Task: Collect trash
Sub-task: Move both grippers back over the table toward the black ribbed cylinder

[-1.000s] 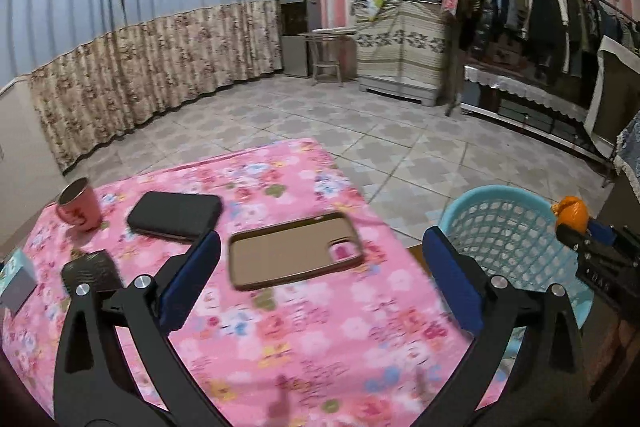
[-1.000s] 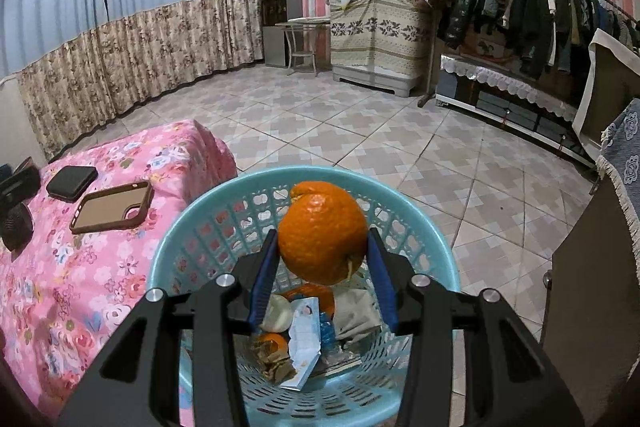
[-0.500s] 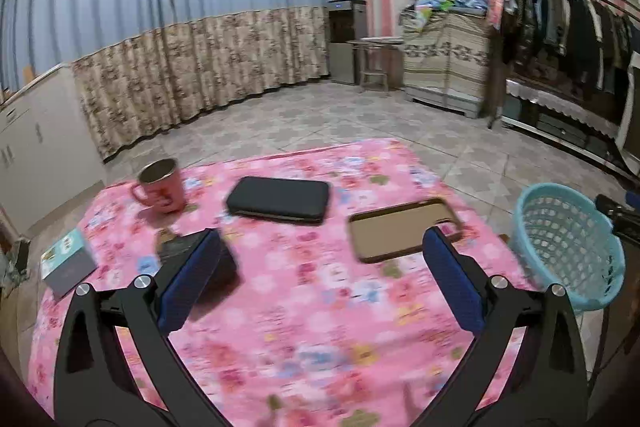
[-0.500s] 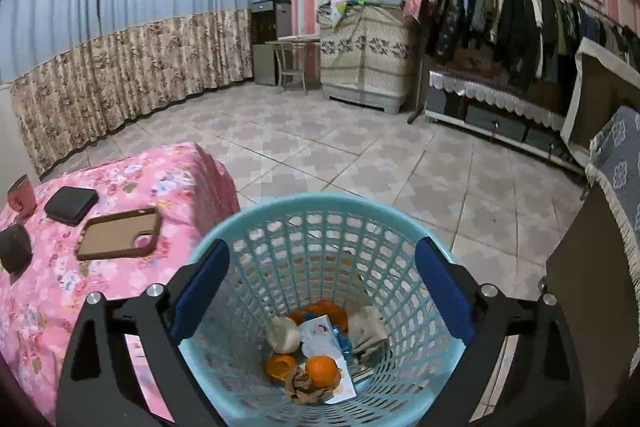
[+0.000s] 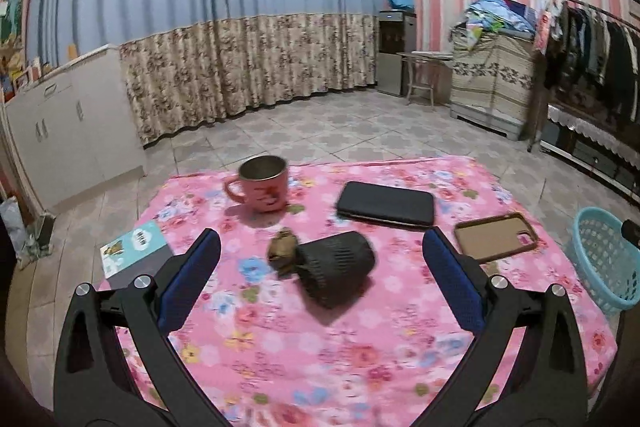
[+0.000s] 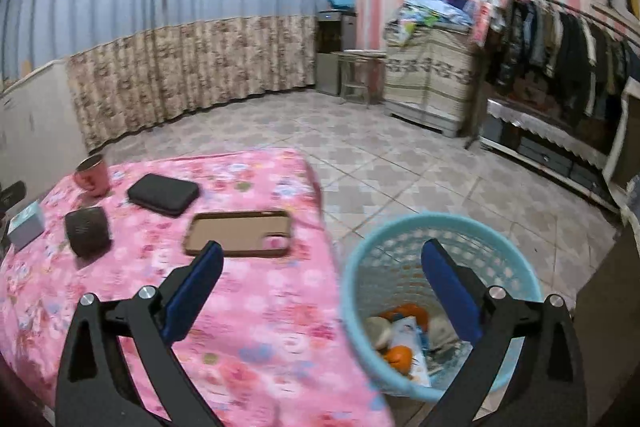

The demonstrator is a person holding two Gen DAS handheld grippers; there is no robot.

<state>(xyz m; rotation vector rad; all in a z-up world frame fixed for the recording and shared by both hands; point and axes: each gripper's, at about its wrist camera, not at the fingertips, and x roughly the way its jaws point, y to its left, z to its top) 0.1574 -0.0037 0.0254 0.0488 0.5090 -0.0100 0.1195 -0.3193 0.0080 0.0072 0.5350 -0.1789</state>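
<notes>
Hovering over the pink floral surface point(image 5: 400, 347), the left gripper point(image 5: 320, 269) has its fingers wide and empty, with a crumpled brown scrap point(image 5: 283, 251) and a dark cylindrical speaker point(image 5: 335, 273) lying touching between them. The right gripper point(image 6: 320, 267) is opening, fingers spread wide with nothing between them, above the blue basket point(image 6: 360, 267), which holds orange peels point(image 6: 398, 355) and paper.

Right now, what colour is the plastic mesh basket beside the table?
Light blue plastic mesh basket, clearest in the right wrist view.
</notes>
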